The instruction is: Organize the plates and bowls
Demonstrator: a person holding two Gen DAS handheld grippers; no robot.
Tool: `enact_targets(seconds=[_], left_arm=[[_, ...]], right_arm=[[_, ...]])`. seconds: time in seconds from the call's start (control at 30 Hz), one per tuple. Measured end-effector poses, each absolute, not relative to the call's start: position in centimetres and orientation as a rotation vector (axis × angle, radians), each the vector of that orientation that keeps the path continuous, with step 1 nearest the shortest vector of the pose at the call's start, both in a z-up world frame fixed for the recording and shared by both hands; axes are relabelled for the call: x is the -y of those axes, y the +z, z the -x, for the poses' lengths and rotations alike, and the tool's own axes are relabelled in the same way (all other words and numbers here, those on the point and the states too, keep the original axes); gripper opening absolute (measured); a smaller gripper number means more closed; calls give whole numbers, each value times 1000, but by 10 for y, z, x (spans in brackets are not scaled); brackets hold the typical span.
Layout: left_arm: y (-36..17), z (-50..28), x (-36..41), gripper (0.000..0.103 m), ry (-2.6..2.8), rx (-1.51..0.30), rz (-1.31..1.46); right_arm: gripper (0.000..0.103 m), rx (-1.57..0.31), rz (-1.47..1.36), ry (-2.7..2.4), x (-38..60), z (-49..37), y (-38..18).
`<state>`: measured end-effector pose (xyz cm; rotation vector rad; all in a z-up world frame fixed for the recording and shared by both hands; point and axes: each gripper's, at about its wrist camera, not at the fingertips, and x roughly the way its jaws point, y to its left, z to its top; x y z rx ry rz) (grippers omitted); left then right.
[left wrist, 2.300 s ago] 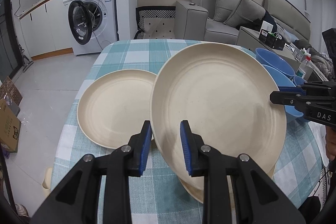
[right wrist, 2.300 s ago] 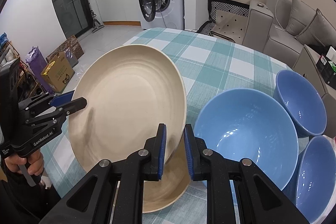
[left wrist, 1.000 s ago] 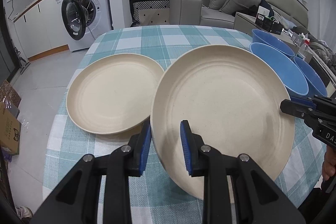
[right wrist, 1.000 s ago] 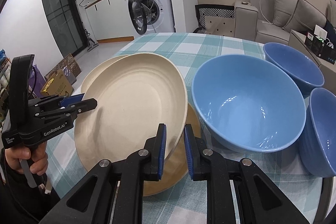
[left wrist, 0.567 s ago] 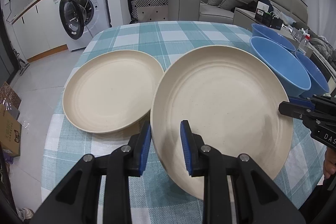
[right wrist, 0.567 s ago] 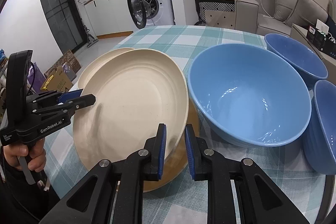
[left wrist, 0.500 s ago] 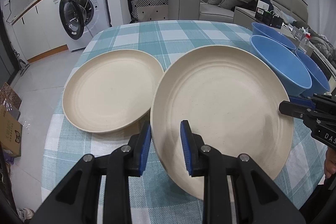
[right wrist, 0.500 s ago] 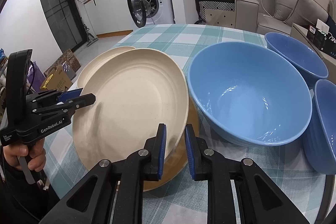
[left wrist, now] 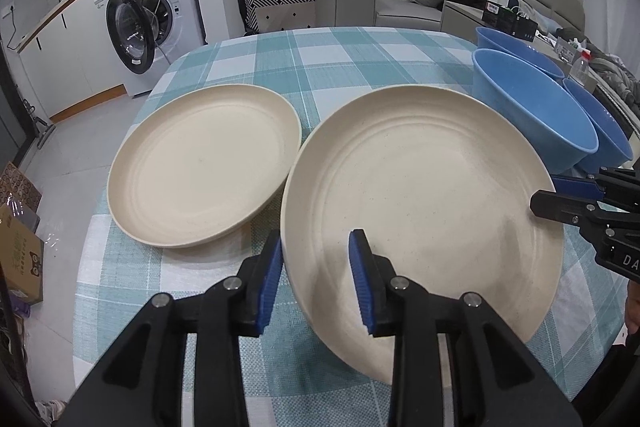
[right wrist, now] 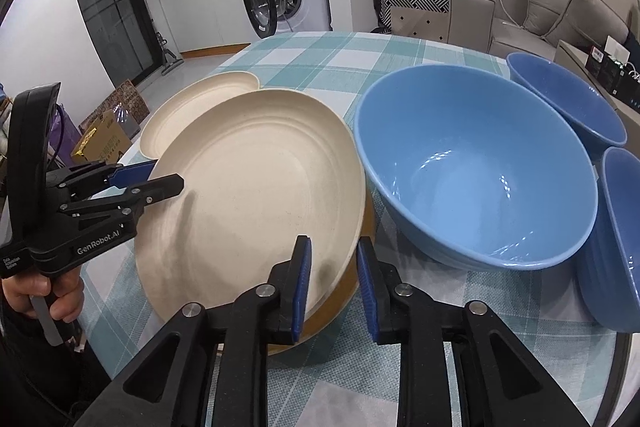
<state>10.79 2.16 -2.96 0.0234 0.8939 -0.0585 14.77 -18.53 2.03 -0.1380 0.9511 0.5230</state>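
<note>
Both hand-held grippers had just been easing their jaws apart. The left hand-held gripper (left wrist: 315, 277) and the right hand-held gripper (right wrist: 332, 281) each straddled an opposite rim of the cream plate (left wrist: 420, 187), pads standing clear of it. A moment earlier that plate hung tilted between them; now it lay lowered onto another plate (right wrist: 340, 307) on the checked counter (left wrist: 320, 63), beside a second cream plate (left wrist: 204, 163) and the blue bowls (right wrist: 476, 167). I judged this stacking step finished.

Matt plate (left wrist: 420, 187); glossy bowl (right wrist: 476, 163)
</note>
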Motion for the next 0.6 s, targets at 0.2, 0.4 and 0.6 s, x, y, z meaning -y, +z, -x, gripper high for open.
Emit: enact_targets(seconds=[0.2,0.4,0.6], left_arm=[[-31,-108,-20,31,-62,-896,-23],[-32,-108,-19,32,-64,-903,-32],[-34,-108,-17,36,-67,-912,-44]], right_arm=[[29,-955,146,521,187,-148,19],[32,-966,163,523,183,-147,16],[41,-968,188,530,180,-144,14]])
